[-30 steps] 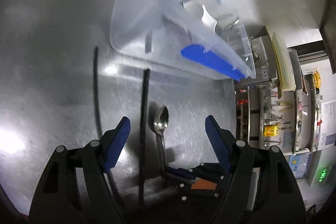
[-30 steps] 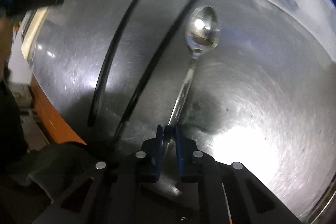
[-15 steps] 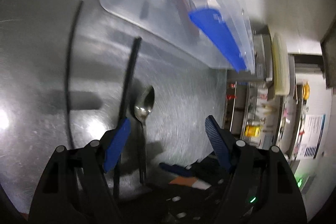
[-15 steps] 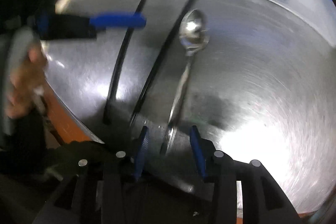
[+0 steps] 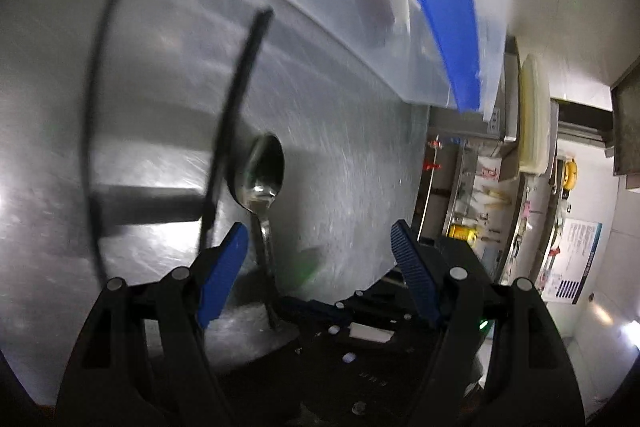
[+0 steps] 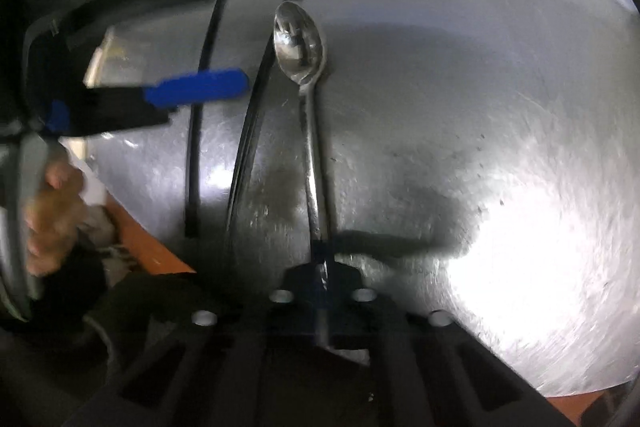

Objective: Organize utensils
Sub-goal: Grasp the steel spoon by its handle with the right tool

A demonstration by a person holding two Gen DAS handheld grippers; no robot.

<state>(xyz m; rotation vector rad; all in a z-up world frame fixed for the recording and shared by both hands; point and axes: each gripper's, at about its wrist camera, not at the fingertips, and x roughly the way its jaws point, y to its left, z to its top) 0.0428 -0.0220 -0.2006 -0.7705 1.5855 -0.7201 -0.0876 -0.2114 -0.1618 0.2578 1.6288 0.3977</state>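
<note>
On brushed steel table [image 6: 480, 75], right tongs [image 6: 322, 267] pinching glossy spoon [image 6: 298, 43], left tongs [image 5: 320, 251] spread.

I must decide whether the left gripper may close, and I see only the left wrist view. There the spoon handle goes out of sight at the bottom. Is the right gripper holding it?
Observer: Yes. In the right wrist view the right gripper is shut on the end of the handle of the spoon.
Operator: Thank you. My own gripper hides the near ends of the two black sticks. Where does the outer one stop?
Observer: The outer black stick ends just short of the table's orange edge, to the left of the spoon handle.
</note>
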